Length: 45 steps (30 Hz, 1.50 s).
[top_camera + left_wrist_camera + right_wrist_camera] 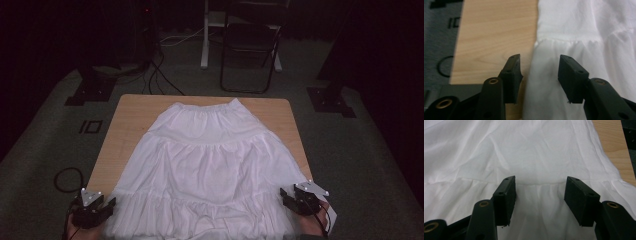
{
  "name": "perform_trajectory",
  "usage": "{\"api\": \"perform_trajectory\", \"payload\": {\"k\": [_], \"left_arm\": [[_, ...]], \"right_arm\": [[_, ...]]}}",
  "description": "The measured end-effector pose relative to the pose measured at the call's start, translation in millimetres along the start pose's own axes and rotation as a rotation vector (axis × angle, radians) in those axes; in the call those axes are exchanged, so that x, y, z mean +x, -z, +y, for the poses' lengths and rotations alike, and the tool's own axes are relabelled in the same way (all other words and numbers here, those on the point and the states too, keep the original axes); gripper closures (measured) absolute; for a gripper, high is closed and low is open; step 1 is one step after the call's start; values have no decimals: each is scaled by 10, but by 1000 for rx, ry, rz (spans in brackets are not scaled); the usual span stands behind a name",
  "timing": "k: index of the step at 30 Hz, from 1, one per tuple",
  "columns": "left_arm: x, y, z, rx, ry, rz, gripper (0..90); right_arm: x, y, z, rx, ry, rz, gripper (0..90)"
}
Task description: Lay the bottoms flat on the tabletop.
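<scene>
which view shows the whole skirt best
The high view: the white skirt lies spread flat on the table, waistband far, hem near the grippers. The left gripper view shows just its side edge and gathered seam; the right gripper view shows its lower tiers up close.

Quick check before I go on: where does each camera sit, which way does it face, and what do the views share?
High view: above the near side, looking forward and down on the wooden table; left gripper and right gripper enter at the bottom.
Left gripper view: along its open jaws at the white skirt's side edge.
Right gripper view: along its open jaws over the skirt's lower ruffle.
Shared: skirt and table.
</scene>
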State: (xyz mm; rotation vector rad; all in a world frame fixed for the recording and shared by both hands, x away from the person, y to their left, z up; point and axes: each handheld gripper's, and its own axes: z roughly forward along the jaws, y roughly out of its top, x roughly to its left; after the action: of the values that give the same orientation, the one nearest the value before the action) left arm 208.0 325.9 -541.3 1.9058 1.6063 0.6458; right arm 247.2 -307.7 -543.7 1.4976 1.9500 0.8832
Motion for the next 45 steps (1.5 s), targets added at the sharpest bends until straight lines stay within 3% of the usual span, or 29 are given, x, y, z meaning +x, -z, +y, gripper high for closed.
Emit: {"api": "perform_trajectory", "payload": {"k": [2, 10, 14, 17, 19, 26, 38, 41, 45], "left_arm": [[-10, -10, -5, -6, -14, -10, 504], [-12, -20, 0, -6, -9, -23, 498], [-45, -15, 15, -3, -30, -57, 662], [-38, -16, 37, 10, -38, -79, 837], [-25, -19, 60, 19, -51, -50, 886], [137, 11, 182, 8, -74, 46, 893], [704, -47, 340, -1, -9, 222, 892], [754, -114, 353, 12, 8, 253, 890], [752, -175, 344, 26, 18, 262, 873]], "right_arm": [[2, -6, -5, -2, 3, -3, 422], [11, -38, -19, 9, 10, -3, 421], [14, -57, -23, 17, 15, 1, 419], [9, -65, -26, 19, 15, 3, 419], [9, -67, -27, 21, 11, 5, 419], [4, -76, -25, 19, 4, 7, 419], [4, -74, -22, 19, 8, 6, 422], [7, -72, -23, 19, 11, 10, 423], [9, -74, -22, 20, 12, 12, 422]]}}
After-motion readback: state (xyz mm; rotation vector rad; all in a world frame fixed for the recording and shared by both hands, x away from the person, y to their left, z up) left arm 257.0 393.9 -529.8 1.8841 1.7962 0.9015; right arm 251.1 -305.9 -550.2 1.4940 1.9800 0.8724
